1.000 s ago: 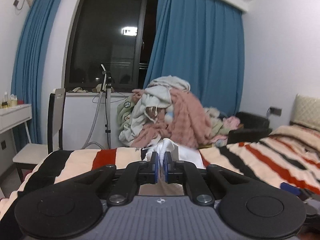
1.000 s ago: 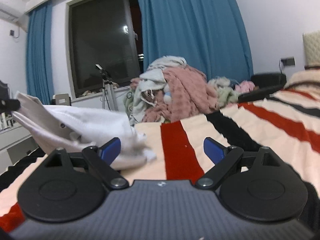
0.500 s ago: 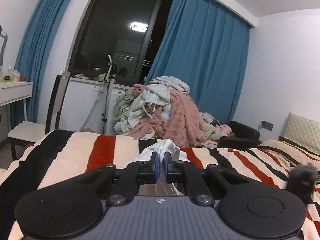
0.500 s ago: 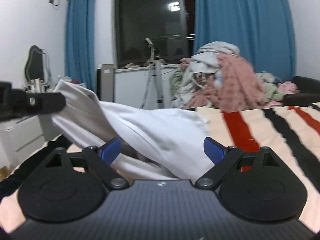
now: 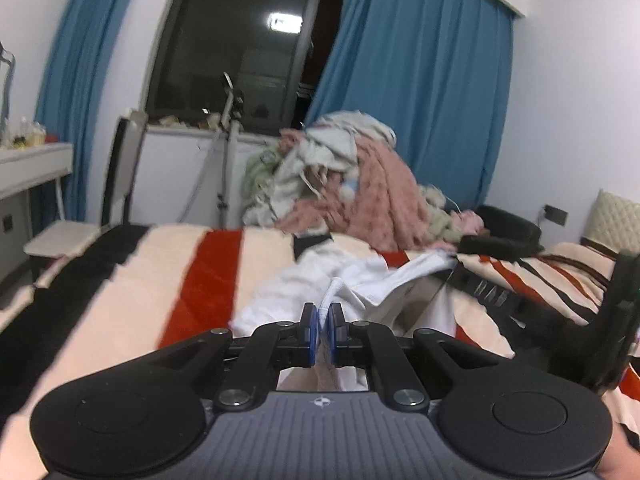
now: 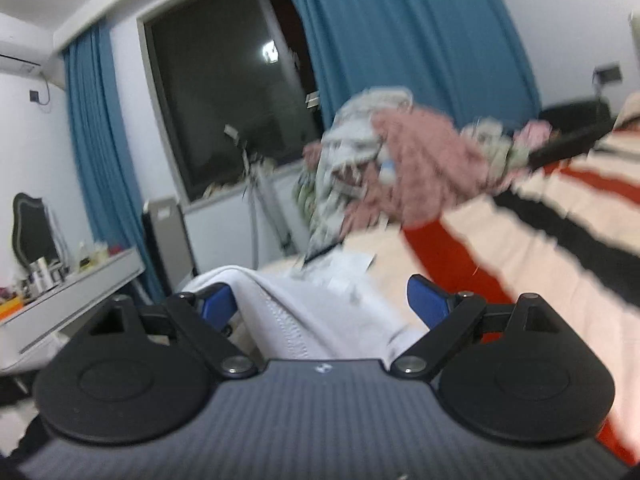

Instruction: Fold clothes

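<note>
The left gripper [image 5: 323, 330] has its blue-padded jaws closed on a pinched ridge of the crumpled white cotton garment [image 5: 352, 280], which lies on the bed's striped cream, red and black blanket [image 5: 152, 280]. The right gripper [image 6: 320, 300] has its jaws spread wide, with a stitched fold of the same white garment [image 6: 296, 320] lying between them, not clamped. In the left wrist view the right gripper shows as a dark shape at the far side of the garment.

The step in hand appears to be getting a second hold so the garment can be spread flat before folding. It would go best if the right jaws closed on an edge or seam rather than on bunched cloth, with the two holds well apart, so the fabric can be drawn taut and laid smooth. The left grip looks narrow, only a thin pleat, so a hard tug may slip it free.

Beyond the garment, a tall heap of pink, white and pale green laundry [image 5: 352, 184] rises at the bed's far edge, near enough that a wide spread could drag into it. Behind the heap are blue curtains [image 5: 416, 92] and a dark window [image 5: 240, 48]. A white chair [image 5: 80, 216] and a white dressing surface [image 5: 28, 168] stand beside the bed, well apart from the garment.
</note>
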The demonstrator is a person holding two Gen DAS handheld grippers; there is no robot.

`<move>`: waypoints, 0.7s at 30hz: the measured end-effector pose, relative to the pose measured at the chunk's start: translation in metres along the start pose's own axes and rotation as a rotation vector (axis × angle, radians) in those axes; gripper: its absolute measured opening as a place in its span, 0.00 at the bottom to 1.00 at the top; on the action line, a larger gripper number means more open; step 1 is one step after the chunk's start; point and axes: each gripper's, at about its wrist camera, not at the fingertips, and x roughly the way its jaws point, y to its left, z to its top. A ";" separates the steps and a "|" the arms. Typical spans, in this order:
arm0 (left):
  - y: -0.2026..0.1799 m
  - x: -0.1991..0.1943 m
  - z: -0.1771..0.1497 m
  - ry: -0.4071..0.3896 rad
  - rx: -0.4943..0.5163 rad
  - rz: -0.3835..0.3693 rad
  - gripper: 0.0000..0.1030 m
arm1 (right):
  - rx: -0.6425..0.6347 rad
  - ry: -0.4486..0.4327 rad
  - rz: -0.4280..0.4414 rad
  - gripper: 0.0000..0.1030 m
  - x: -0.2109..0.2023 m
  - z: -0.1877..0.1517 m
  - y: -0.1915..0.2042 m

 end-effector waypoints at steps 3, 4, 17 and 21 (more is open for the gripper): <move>-0.012 0.006 -0.005 -0.009 0.031 -0.015 0.06 | -0.033 0.000 -0.088 0.88 0.001 0.000 -0.017; -0.014 0.007 -0.006 -0.014 0.032 -0.020 0.06 | -0.021 0.037 -0.123 0.88 0.006 -0.004 -0.026; 0.016 0.001 -0.002 -0.010 -0.139 0.006 0.06 | -0.005 0.002 -0.301 0.88 -0.010 -0.003 -0.052; 0.030 0.000 -0.012 0.060 -0.222 -0.008 0.06 | -0.096 -0.168 -0.218 0.88 -0.036 0.021 -0.030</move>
